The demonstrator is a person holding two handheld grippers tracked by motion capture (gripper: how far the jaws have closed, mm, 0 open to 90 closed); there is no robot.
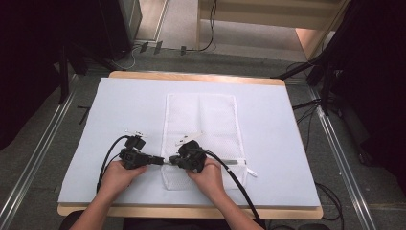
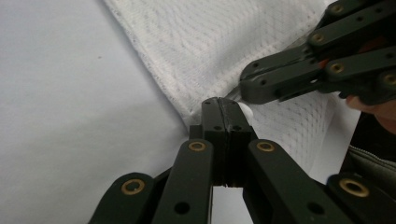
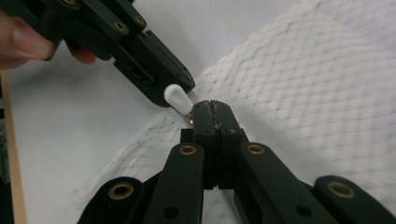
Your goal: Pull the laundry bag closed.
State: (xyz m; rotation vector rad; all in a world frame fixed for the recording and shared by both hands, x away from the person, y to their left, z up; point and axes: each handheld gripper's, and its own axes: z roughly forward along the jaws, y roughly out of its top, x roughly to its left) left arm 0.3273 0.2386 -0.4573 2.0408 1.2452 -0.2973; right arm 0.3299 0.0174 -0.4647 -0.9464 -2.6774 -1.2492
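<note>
The left gripper (image 1: 158,160) lies near the front left part of the table (image 1: 191,76), on the pale blue mat (image 1: 119,110), held in the person's left hand (image 1: 117,176). Its jaws are pressed together; in the left gripper view (image 2: 224,105) they meet at the left edge of the white mesh laundry bag (image 2: 205,42), and whether they pinch the mesh or the zipper pull cannot be told.

The zipper pull (image 3: 177,97), a small white tab, sits at that edge of the bag, between the two gripper tips and touching the left gripper's tip.

The right gripper (image 1: 173,161), held in the right hand (image 1: 208,178), points toward the left gripper over the bag's front left corner. In the right gripper view (image 3: 211,106) its jaws are closed flat together, resting on the mesh just beside the pull.

The bag (image 1: 201,124) lies flat at the mat's centre.
</note>
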